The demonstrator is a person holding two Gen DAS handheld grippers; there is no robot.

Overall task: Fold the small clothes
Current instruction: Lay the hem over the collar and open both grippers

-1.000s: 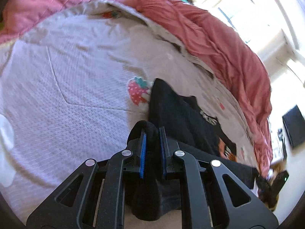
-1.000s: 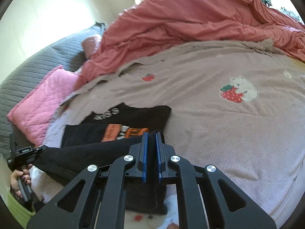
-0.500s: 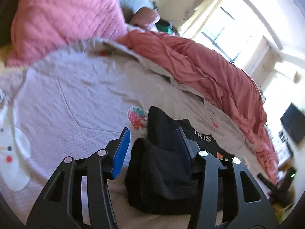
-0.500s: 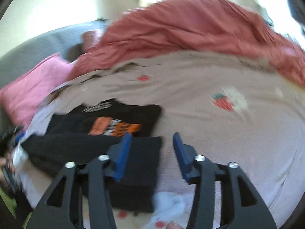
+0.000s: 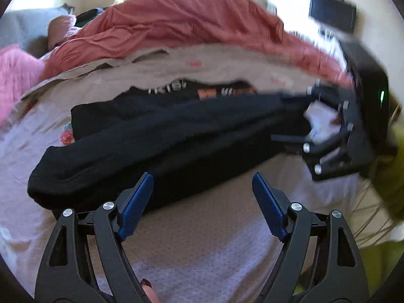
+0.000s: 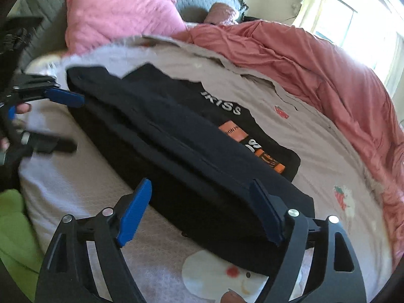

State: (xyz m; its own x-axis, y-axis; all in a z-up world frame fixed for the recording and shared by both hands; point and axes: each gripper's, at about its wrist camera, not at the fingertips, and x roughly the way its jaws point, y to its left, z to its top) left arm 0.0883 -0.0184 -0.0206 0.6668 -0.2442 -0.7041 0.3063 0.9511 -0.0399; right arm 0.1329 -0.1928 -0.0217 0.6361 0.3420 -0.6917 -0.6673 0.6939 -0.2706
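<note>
- My left claw (image 5: 202,202) stands spread wide, its jaws having just been opening; nothing is pinched, only bare blanket lies between the blue pads, with the black T-shirt's (image 5: 156,136) near fold just beyond the tips.
- My right claw (image 6: 202,209) is likewise spread, its jaws having just been opening; the shirt's folded end lies between the pads, which do not press it.
- The black T-shirt lies flat on the grey strawberry-print blanket (image 6: 315,136), folded into a long band, its printed front with white lettering and orange patches showing on the side towards the red duvet (image 6: 315,58).
- In the left wrist view the band's long axis runs side to side; in the right wrist view it runs from my right claw up-left towards the pink pillow (image 6: 116,22).
</note>
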